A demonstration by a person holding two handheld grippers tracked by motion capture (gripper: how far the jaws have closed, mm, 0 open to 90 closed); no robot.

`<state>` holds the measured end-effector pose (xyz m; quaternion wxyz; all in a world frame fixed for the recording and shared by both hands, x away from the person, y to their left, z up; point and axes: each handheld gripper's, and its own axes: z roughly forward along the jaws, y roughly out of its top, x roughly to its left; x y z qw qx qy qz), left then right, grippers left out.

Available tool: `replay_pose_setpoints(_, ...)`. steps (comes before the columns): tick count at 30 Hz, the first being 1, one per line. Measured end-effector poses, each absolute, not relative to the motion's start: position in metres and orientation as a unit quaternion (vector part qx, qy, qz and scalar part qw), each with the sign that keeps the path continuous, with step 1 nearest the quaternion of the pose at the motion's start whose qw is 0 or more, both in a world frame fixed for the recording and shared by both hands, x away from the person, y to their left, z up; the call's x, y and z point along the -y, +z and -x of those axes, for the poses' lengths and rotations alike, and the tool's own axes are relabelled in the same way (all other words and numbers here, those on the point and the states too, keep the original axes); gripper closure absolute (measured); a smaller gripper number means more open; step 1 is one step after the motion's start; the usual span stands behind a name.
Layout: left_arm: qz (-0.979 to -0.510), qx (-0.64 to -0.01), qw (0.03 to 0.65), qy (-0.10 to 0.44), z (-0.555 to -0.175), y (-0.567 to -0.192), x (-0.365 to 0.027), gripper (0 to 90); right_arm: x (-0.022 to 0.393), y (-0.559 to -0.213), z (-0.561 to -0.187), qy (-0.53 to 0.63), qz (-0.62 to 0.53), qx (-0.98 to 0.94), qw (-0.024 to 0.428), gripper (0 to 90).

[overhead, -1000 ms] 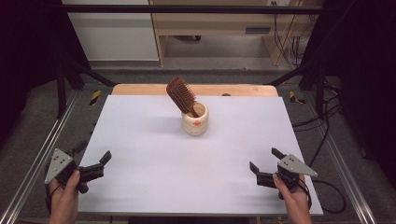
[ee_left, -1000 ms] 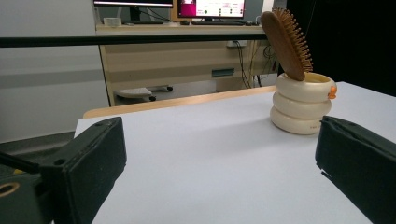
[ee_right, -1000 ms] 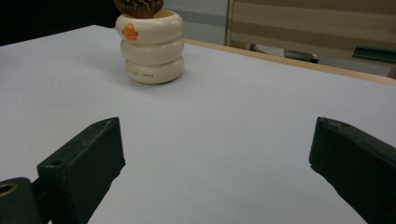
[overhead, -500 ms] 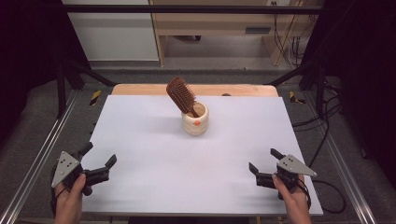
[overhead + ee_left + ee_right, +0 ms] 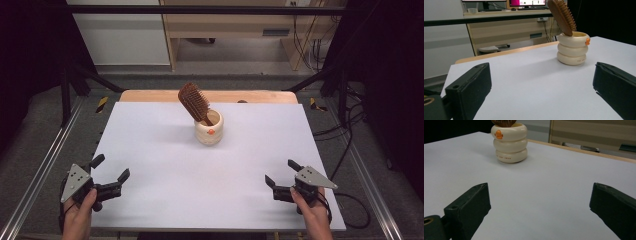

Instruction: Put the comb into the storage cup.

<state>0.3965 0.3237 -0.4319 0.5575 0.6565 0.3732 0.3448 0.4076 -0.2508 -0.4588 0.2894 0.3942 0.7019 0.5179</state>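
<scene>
L gripper (image 5: pixel 111 172) crept inward; both jaws spread; wooden brush (image 5: pixel 194 102) in ribbed cream cup (image 5: pixel 209 128), R gripper (image 5: pixel 281 173)

The white table (image 5: pixel 165 165) lies bare between the left gripper (image 5: pixel 111 169) at 7 o'clock and the right gripper (image 5: pixel 280 172) at 5 o'clock. The one obstacle is the cream cup (image 5: pixel 209 131) toward 12 o'clock, well apart from both. Its wooden hairbrush (image 5: pixel 194 102) leans out toward 11 o'clock above the rim.

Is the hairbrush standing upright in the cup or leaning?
Leaning. The hairbrush sits handle-down in the cream cup, head tilted toward the table's far left.
</scene>
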Motion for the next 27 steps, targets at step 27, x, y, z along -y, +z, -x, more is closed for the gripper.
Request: replay_pose_setpoints(27, -0.652, -0.392, 0.564, 0.321, -0.394, -0.440, -0.315, 2.2, 0.244, -0.463, -0.416, 0.536, -0.374, -0.707, 0.270, 3.6)
